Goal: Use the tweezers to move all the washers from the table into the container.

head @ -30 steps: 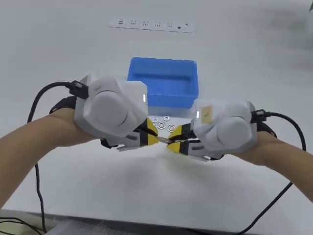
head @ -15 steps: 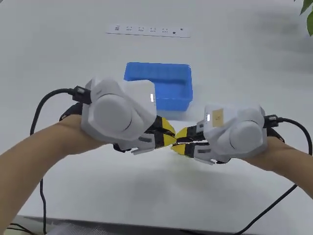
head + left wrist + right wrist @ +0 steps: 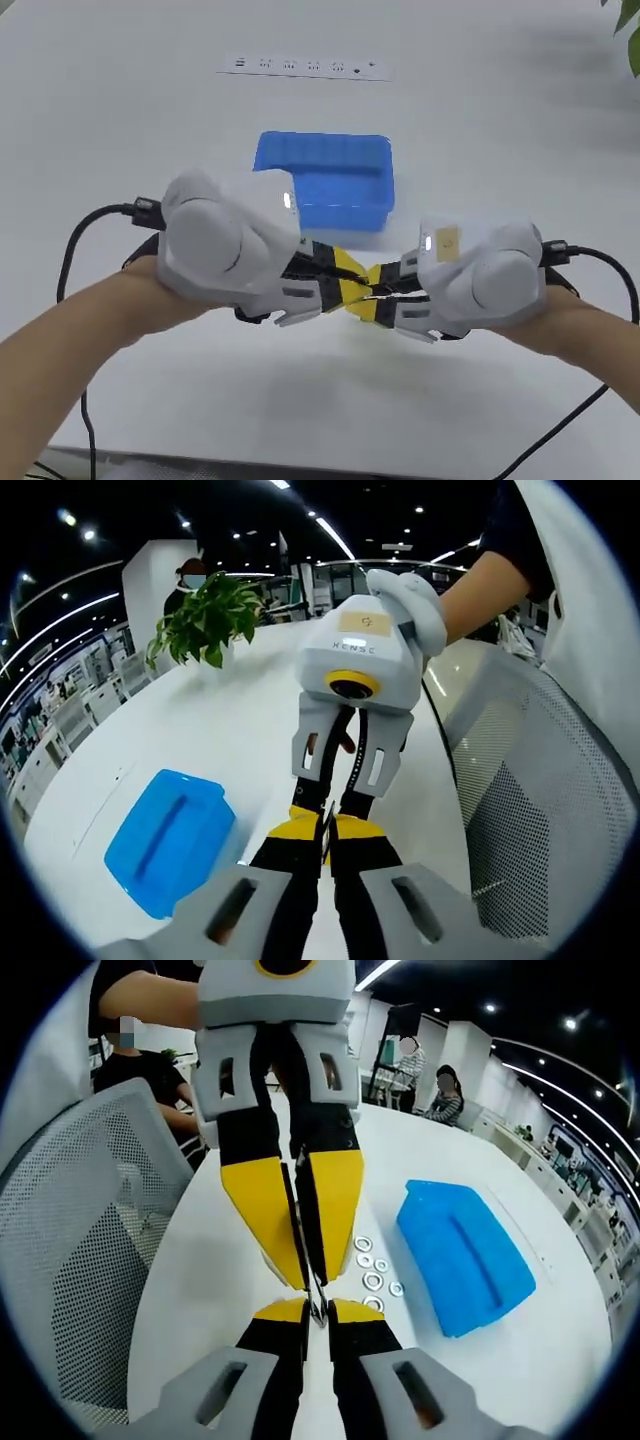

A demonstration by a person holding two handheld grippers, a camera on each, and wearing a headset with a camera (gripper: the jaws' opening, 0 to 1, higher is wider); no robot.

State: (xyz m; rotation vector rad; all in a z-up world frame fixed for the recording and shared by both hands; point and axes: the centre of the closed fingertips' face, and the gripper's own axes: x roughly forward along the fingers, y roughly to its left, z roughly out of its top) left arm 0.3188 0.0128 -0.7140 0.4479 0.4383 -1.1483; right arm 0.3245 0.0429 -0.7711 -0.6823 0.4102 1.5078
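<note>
The left gripper and right gripper, tip to tip, each pinched the tweezers. Washers lay beside the blue container, a power strip beyond.

White flat table, bearing: one blue rectangular plastic container; one long white power strip, well apart beyond it; small silver metal washers, seemingly six, clustered near the container.
</note>
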